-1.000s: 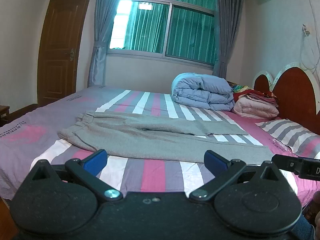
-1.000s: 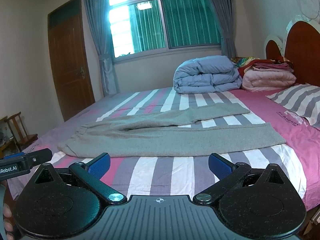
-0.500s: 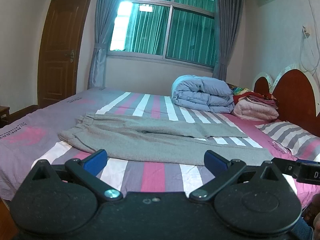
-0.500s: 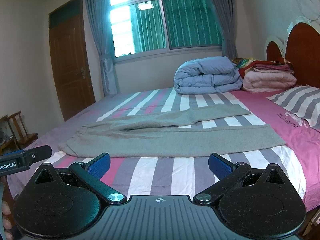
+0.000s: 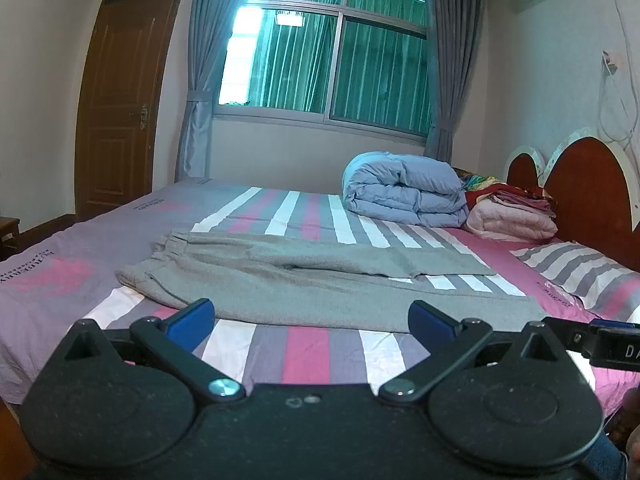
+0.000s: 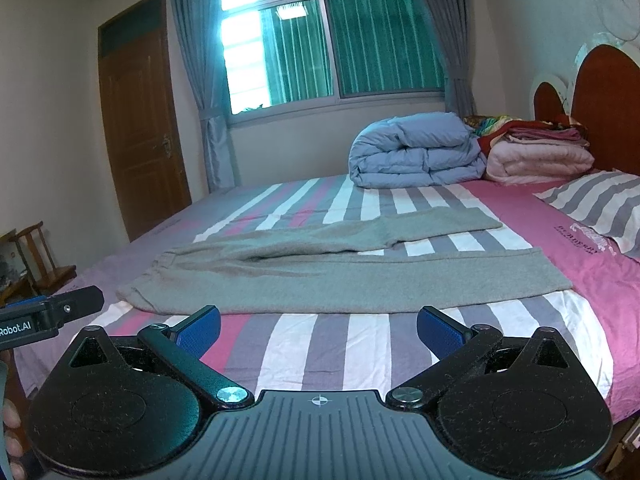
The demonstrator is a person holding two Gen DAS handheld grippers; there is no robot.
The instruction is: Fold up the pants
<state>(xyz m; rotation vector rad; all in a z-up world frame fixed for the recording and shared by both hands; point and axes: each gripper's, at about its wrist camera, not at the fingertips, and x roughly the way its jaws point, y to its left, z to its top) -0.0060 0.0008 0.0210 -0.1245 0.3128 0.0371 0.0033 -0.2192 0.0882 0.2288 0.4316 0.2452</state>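
Grey pants (image 5: 320, 280) are spread flat on the striped bed (image 5: 304, 344), waistband at left, legs splayed rightward. Left gripper (image 5: 312, 318) and right gripper (image 6: 318, 326) are held short, fingers apart, empty. A single-layer pinch could skew the fold.

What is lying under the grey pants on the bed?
The grey pants lie spread flat on the striped bedsheet, which shows all around them. Whether anything else is beneath the fabric cannot be seen.
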